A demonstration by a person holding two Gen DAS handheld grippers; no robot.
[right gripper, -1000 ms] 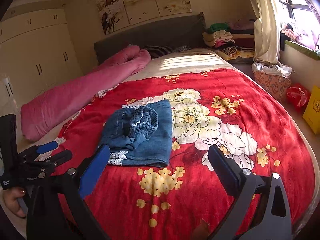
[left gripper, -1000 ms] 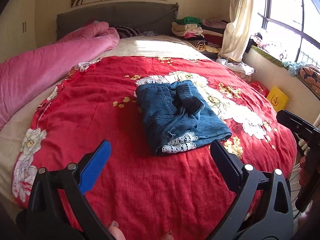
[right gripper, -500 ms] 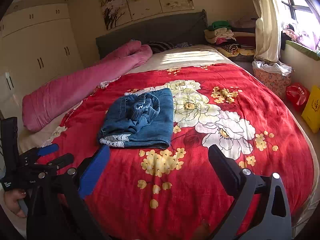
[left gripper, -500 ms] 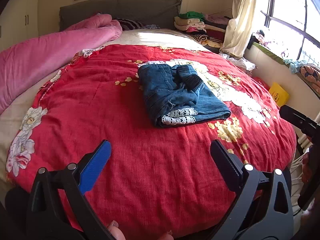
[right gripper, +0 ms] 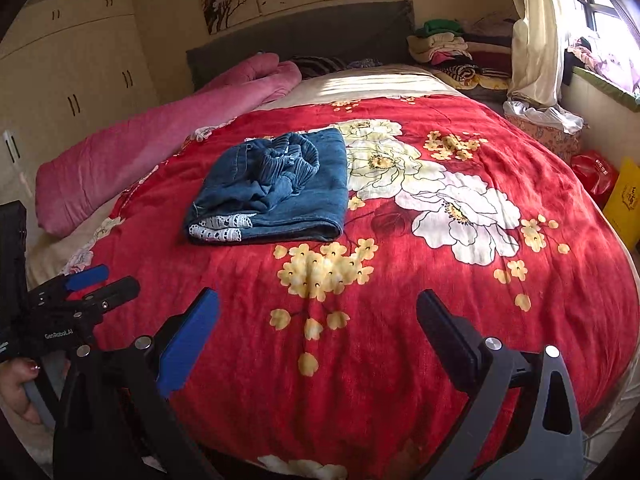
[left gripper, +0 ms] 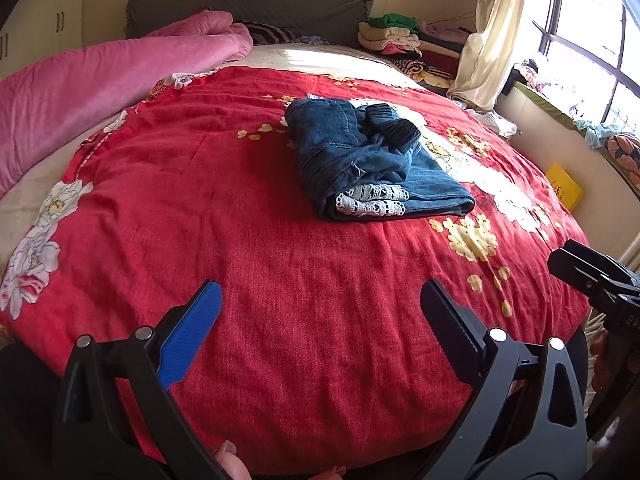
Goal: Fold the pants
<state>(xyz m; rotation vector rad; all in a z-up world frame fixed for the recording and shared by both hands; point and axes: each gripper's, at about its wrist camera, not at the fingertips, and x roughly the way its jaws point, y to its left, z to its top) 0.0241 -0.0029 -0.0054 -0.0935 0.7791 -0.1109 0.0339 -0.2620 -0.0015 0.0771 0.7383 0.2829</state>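
Blue denim pants [left gripper: 372, 160] with white lace trim lie folded into a compact bundle on the red floral bedspread [left gripper: 240, 240], also seen in the right wrist view [right gripper: 276, 188]. My left gripper [left gripper: 320, 296] is open and empty, held back over the near edge of the bed, well short of the pants. My right gripper [right gripper: 318, 304] is open and empty, also near the foot edge. Each gripper shows at the side of the other's view: right gripper [left gripper: 592, 272], left gripper [right gripper: 92, 280].
A pink duvet [left gripper: 100, 80] lies along the bed's left side. Stacked clothes [left gripper: 400, 40] sit by the headboard. A curtain [left gripper: 492, 32], window ledge, yellow bag [left gripper: 564, 186] and red bag [right gripper: 596, 172] are on the right. Wardrobes [right gripper: 72, 80] stand left.
Both grippers have pulled back from the folded pants toward the foot of the bed, staying open. The pants have not moved.
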